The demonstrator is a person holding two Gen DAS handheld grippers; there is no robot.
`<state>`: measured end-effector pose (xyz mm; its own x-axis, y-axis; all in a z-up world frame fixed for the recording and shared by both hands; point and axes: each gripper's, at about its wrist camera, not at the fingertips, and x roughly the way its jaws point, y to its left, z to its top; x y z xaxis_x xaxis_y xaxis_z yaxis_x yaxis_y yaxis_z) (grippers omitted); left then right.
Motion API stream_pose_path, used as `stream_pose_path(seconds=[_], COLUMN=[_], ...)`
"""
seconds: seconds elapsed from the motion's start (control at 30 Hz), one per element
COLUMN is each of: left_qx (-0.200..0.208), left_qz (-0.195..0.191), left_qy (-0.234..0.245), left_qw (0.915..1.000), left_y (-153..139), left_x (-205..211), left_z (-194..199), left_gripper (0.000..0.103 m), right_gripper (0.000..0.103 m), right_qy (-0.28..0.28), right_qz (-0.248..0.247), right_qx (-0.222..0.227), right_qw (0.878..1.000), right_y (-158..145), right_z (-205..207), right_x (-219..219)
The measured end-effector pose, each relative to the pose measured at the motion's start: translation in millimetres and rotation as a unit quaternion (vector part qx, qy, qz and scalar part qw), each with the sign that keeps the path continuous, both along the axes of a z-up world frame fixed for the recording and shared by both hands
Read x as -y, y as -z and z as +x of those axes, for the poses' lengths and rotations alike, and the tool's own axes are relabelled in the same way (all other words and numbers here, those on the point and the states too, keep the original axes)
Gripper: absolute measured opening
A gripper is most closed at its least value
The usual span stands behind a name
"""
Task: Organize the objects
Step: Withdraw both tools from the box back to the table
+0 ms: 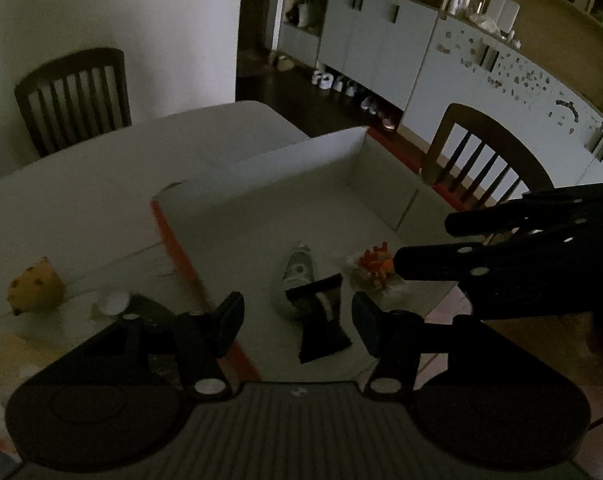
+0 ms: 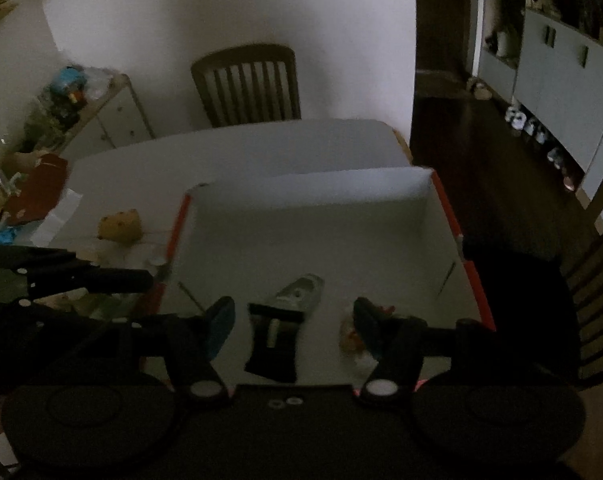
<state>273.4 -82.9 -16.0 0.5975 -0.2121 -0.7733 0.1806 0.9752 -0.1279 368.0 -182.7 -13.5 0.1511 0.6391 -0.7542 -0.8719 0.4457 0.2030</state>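
Both grippers are hovering over the near end of a shallow white box (image 1: 381,184) with orange-red edges, which is sitting on a white table (image 1: 101,184). The left gripper (image 1: 297,316) is holding its fingers spread apart and empty, and the right gripper (image 2: 293,320) is doing the same. Three things are already lying inside the box: a black pouch (image 2: 273,344), a grey-and-white tapered gadget (image 2: 301,290) touching its far end, and a small orange-and-white toy (image 1: 375,266) just beside them. Outside the box, near its left wall, a yellow spotted toy (image 1: 35,290) and a small white round lid-like piece (image 1: 113,302) are waiting on the table. Judging by this, sorting is partway through; the next move probably calls for the left gripper to swing left over the wall, drop onto the yellow toy and close.
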Motion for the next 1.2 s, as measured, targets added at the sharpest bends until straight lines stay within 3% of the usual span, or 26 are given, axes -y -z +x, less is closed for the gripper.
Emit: stream_pose_path(seconds=[0.27, 0.4, 0.77, 0.87, 0.97, 1.2], left_qx=[0.011, 0.014, 0.017, 0.018, 0.017, 0.014], left_qz=[-0.012, -0.017, -0.009, -0.009, -0.016, -0.012], left_qy=[-0.007, -0.016, -0.057, -0.071, -0.083, -0.106], left_qw=[0.9998, 0.9996, 0.9982, 0.9973, 0.9963, 0.9942], left_y=[-11.0, -9.5, 2.2, 5.4, 10.2, 23.2], left_x=[-36.5, -57.4, -127.7, -147.2, -169.1, -214.7], left_z=[-36.3, -53.7, -97.8, -107.7, -117.8, -134.3], left_gripper=[0.058, 0.07, 0.076, 0.084, 0.084, 0.097], right_gripper=[0.073, 0.074, 0.084, 0.085, 0.085, 0.085], right_qy=[-0.004, -0.01, -0.055, -0.064, -0.072, -0.088], right_qz=[0.029, 0.032, 0.03, 0.024, 0.016, -0.003], right_qx=[-0.002, -0.002, 0.003, 0.005, 0.001, 0.0], right_qw=[1.0, 0.999, 0.998, 0.998, 0.997, 0.996], right_y=[-13.2, -12.7, -2.4, 2.4, 7.0, 20.5], right_z=[-37.6, -60.9, -130.7, -148.1, -161.9, -190.9], right_x=[0.6, -5.7, -35.7, -47.0, -56.1, -78.9])
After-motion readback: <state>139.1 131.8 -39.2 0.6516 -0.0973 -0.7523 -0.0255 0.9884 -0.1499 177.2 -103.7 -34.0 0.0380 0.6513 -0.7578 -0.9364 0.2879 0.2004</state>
